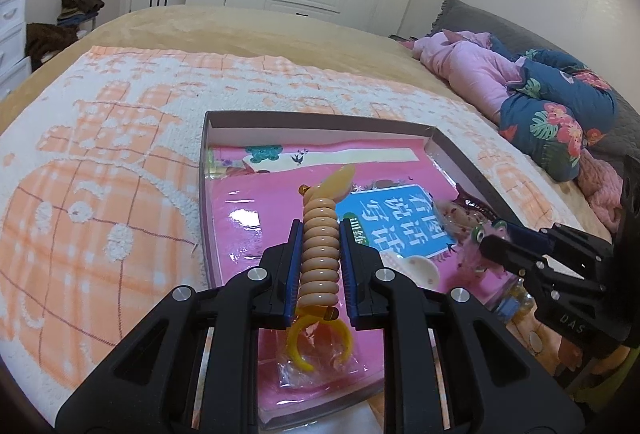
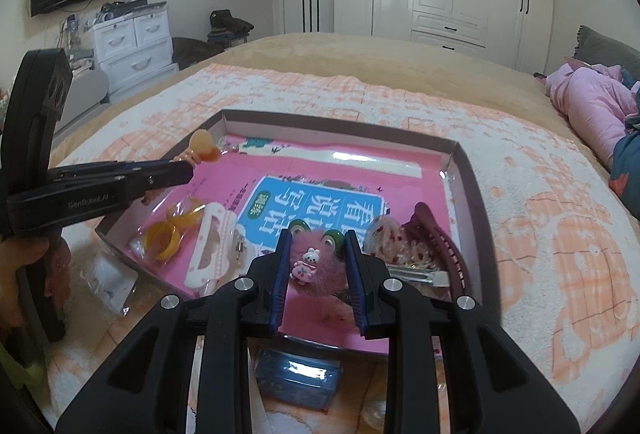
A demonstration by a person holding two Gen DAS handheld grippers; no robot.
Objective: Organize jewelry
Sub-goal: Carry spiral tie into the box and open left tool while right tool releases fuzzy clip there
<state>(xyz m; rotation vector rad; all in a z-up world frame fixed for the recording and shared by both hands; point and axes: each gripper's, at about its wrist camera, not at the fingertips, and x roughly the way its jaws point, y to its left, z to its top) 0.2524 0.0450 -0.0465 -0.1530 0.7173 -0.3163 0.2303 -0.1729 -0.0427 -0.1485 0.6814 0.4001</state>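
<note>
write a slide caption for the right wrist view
Right tool grips a fuzzy pink hair clip above the pink-lined tray on the bed.

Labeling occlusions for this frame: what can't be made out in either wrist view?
- Left wrist: lower end of the coiled hair tie, hidden between the left gripper jaws.
- Right wrist: back of the fuzzy pink clip, covered by the right gripper jaws.
- Right wrist: blue packet outside the tray, label lost to glare.
- Both views: book title partly covered.
</note>
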